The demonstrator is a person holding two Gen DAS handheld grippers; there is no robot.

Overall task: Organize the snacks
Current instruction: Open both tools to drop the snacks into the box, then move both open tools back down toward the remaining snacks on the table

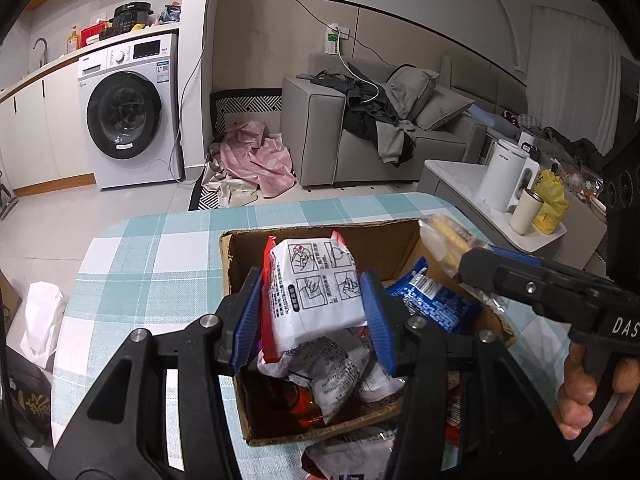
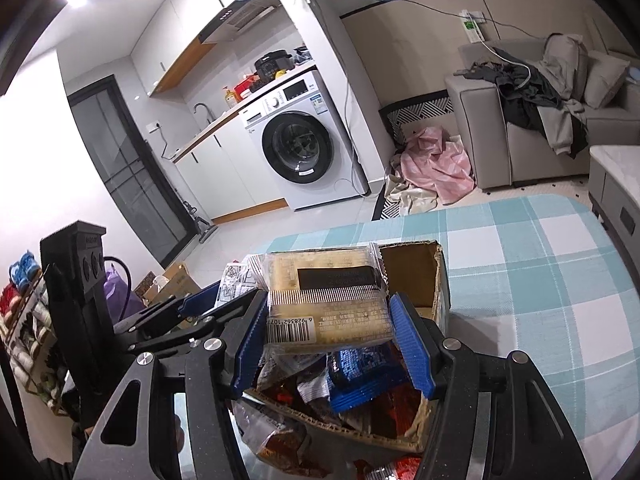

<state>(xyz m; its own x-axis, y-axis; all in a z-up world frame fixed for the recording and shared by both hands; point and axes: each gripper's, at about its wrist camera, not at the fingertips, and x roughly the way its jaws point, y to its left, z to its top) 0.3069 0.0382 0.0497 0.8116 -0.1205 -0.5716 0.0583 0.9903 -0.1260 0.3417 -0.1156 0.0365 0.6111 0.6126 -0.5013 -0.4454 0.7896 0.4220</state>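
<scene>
White snack packet (image 1: 316, 288) clamped between left tongs (image 1: 316, 316).

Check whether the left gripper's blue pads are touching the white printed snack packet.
Touching. In the left wrist view, both blue pads press the sides of the white printed snack packet, held above the cardboard box.

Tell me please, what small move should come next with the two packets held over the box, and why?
Probably lower both a little and release. The left hand-held gripper clamps a white packet, the right hand-held gripper a yellow biscuit packet, and both hang above the open cardboard box, which already holds snacks.
</scene>
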